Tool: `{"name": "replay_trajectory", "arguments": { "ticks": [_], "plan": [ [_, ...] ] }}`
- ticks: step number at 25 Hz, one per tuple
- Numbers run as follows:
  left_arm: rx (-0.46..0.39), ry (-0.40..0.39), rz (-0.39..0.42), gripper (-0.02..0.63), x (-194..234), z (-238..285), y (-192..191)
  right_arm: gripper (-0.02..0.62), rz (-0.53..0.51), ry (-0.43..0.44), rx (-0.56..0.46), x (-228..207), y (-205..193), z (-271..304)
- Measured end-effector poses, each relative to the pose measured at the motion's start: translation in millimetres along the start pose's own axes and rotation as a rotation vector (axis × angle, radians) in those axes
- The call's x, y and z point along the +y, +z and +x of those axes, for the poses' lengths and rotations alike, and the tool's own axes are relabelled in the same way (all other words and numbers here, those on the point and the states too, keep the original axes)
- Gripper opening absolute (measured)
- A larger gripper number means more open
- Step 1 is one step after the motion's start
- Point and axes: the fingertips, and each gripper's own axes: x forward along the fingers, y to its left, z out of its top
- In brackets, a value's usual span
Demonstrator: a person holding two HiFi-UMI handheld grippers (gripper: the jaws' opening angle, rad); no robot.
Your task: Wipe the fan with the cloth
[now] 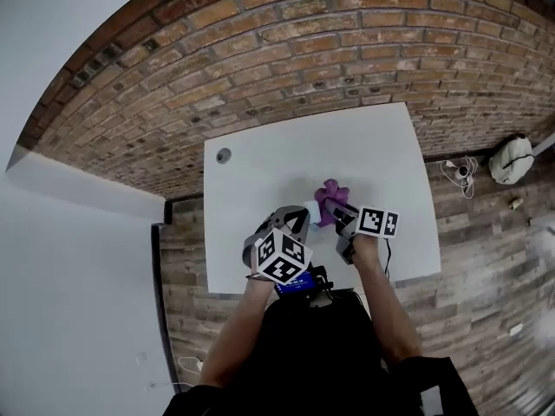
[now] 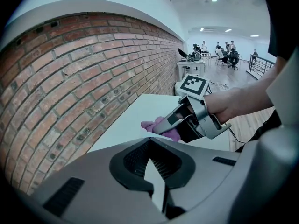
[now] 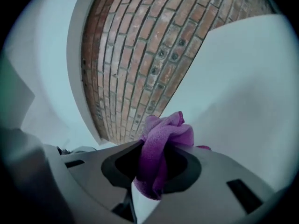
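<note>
Right tool (image 1: pixel 340 215): closed on the cloth (image 1: pixel 330 196). The purple wad is pinched mid-bunch, and most of it sticks out ahead of the jaws and flops over them. It is held over the middle of the white desk (image 1: pixel 260 172), toward the near edge, and looks clear of the surface.

Left tool (image 1: pixel 299 217): jaws fully together, and nothing identifiable shows between them in its own view. It sits just left of the right tool, angled down at the desk.

Fan: not identifiable in any view. A pale shape (image 1: pixel 310 208) between the two tools, just left of the cloth, may be part of it, but it is too small to tell. The only other thing on the desk is a round grommet (image 1: pixel 224 155) at the far left, well apart.

Handling, as a judgement:
- The cloth is light, soft and limp, with a microfibre look. It has no stiffness, so only the part backed by the jaws can press.
- The current grip leaves a loose tuft in front. That suits dusting, but it is weak for scrubbing.
- A better hold would be a thick fold close to the tips, with a short pad protruding so the jaws don't scrape.
- The cloth isn't slippery or fragile, but it could snag on a grille or blade edge and pull out.
- A fan is likely light and tippy, so the left tool should brace its base or stem, not the blades.
</note>
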Motion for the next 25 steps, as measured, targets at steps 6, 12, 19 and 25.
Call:
{"name": "replay_trajectory", "arguments": {
  "ticks": [6,12,19,25],
  "plan": [
    [-0.002,0.003,0.010,0.000,2,-1,-1,0.094,0.104,-0.101,0.057,-46,-39,14],
    [-0.009,0.002,0.003,0.000,2,-1,-1,0.094,-0.135,-0.222,0.178,-50,-12,18],
    [-0.016,0.006,-0.004,0.000,2,-1,-1,0.094,-0.143,-0.177,0.213,-46,-7,52],
    [-0.022,-0.004,-0.014,0.000,3,-2,-1,0.094,-0.044,-0.182,0.140,-56,-42,20]
  ]
}}
